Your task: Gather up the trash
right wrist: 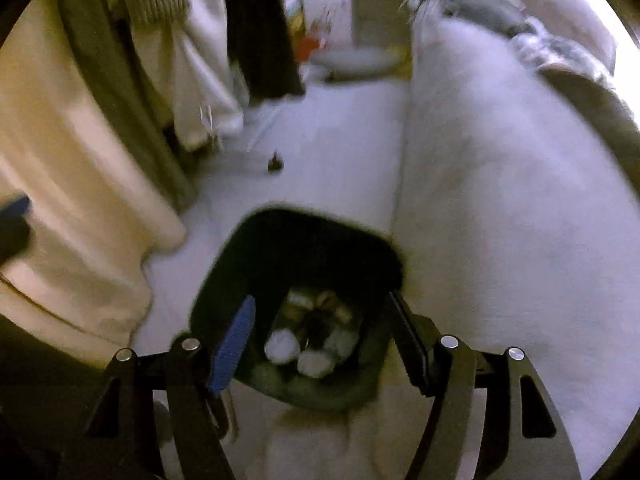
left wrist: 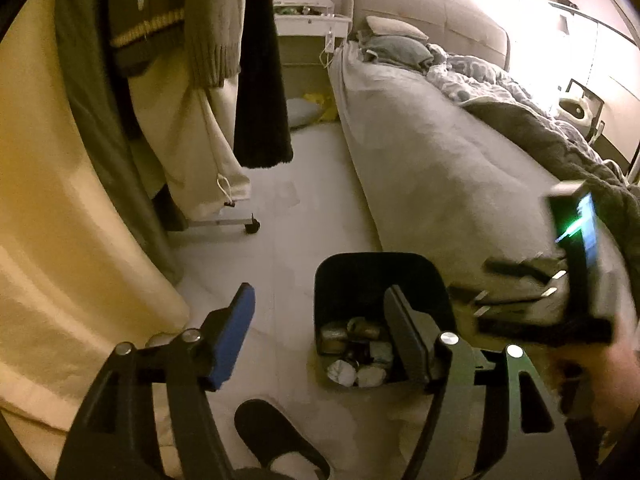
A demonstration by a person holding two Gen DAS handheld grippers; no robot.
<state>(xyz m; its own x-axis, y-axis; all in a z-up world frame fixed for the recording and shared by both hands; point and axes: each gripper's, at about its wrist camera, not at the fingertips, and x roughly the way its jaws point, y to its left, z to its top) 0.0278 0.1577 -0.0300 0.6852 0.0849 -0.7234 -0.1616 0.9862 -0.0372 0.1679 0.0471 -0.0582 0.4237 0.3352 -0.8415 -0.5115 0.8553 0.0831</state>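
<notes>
A black trash bin (left wrist: 372, 276) stands on the pale floor beside the bed, and it shows blurred in the right wrist view (right wrist: 304, 248). Crumpled white paper and other trash (left wrist: 356, 348) lie at its bottom, also seen in the right wrist view (right wrist: 308, 344). My left gripper (left wrist: 320, 300) is open and empty, above the bin's left side. My right gripper (right wrist: 320, 312) is open and empty, directly above the bin's opening. The right gripper's body (left wrist: 576, 272) shows at the right of the left wrist view.
A grey bed (left wrist: 440, 168) runs along the right. Hanging clothes (left wrist: 188, 40) on a wheeled rack (left wrist: 248, 224) and a cream curtain (left wrist: 60, 200) stand left. A black slipper (left wrist: 276, 436) lies near the bin. A white bedside table (left wrist: 312, 24) stands at the back.
</notes>
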